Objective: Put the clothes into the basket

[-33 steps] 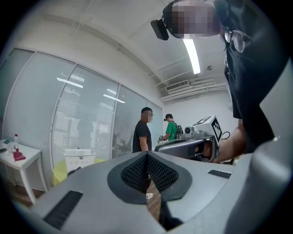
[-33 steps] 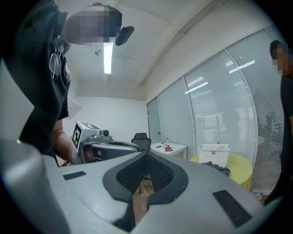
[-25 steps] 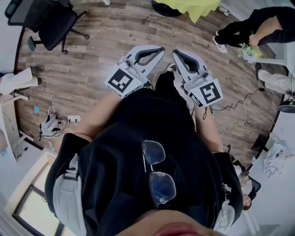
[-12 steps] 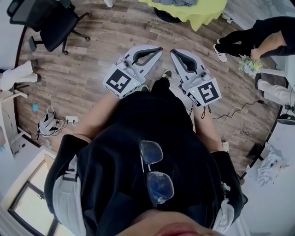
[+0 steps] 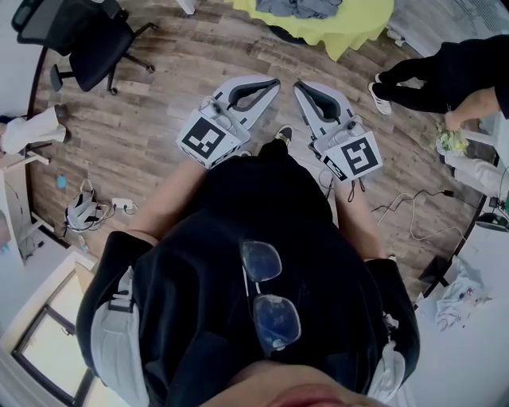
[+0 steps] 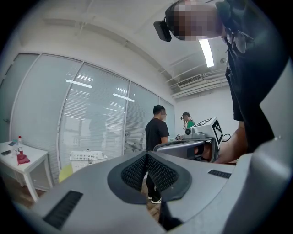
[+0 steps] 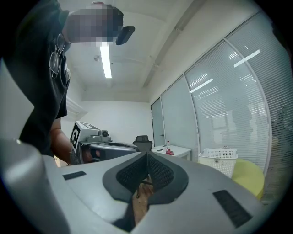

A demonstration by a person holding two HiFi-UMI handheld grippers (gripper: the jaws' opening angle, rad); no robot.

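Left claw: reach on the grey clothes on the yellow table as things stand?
Probably not: left claw, shut and empty, sits well short of the grey clothes on the yellow table; open floor between, nothing blocking.

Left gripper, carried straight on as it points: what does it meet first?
Nothing near. The left gripper, shut and empty, points level; the first thing on its line looks to be the standing person in black, well beyond. The white basket sits left of that line.
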